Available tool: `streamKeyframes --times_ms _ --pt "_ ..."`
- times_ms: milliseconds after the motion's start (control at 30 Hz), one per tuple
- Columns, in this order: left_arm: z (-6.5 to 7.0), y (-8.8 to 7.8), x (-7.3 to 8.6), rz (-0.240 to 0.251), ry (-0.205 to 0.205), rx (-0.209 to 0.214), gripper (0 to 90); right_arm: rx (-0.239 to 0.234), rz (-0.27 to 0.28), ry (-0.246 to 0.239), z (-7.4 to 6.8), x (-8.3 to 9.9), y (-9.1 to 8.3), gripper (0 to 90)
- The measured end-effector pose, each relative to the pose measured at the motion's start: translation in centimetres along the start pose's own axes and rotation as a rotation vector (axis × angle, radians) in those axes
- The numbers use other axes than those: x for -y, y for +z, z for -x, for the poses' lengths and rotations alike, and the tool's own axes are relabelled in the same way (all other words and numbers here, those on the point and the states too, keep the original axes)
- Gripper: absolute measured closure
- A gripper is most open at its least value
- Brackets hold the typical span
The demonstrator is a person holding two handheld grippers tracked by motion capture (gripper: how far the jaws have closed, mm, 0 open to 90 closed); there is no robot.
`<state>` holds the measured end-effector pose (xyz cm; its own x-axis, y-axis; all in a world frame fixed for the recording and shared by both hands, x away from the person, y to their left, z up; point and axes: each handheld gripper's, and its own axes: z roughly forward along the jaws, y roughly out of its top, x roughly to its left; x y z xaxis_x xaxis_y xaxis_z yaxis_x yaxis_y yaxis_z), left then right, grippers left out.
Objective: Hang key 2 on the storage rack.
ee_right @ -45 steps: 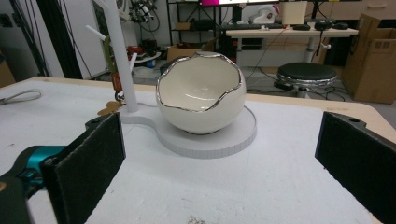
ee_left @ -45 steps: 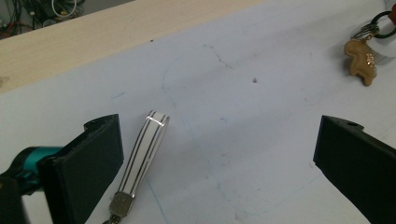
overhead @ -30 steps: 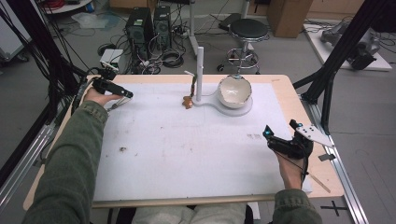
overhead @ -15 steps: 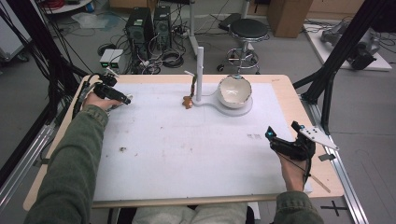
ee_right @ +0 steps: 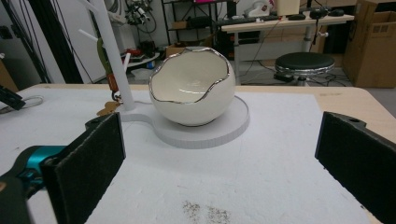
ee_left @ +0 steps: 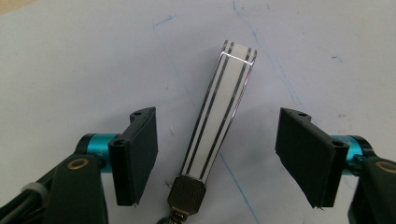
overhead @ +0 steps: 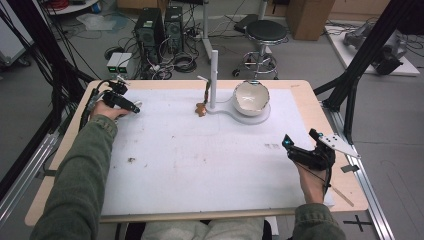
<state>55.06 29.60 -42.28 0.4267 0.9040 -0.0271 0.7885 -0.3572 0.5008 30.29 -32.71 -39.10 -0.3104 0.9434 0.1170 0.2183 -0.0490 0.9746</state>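
In left gripper view the white striped strap [ee_left: 218, 112] runs off the bottom edge: below its metal clasp [ee_left: 186, 196] whatever it's attached to is cut off. In high view that item is too small to make out near the left gripper [overhead: 131, 105], partly behind the hand. The brown bit [overhead: 201, 110] hanging by the white stand [overhead: 214, 75] is too small to ID; in right gripper view it sits half behind the post. Right gripper's [overhead: 289, 148] pads are cropped at bottom and right edges in its own view. Specks on the mat [overhead: 131, 160] too blurry to tell.
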Motion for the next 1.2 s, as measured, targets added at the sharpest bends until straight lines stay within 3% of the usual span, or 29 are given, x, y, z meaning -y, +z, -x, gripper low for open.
streamKeyframes --times_ms 300,400,500,900,1200 --pt "-0.7 0.4 0.1 0.023 -0.024 -0.023 38.3 -0.012 -0.007 -0.002 -0.1 0.0 0.2 0.5" --pt "-0.7 0.2 0.2 0.032 -0.006 -0.03 51.3 -0.012 -0.008 -0.004 0.0 0.0 0.2 0.5" --pt "-0.2 0.1 0.0 0.027 0.026 -0.063 73.6 -0.008 -0.006 -0.003 0.1 0.0 0.2 0.5" --pt "-0.1 -0.1 0.0 0.021 0.026 -0.063 74.5 -0.013 -0.008 -0.008 0.0 0.0 0.3 0.5" --pt "0.4 -1.3 -0.2 0.038 0.033 -0.062 74.6 -0.019 -0.008 -0.018 -0.1 -0.1 0.5 0.5"
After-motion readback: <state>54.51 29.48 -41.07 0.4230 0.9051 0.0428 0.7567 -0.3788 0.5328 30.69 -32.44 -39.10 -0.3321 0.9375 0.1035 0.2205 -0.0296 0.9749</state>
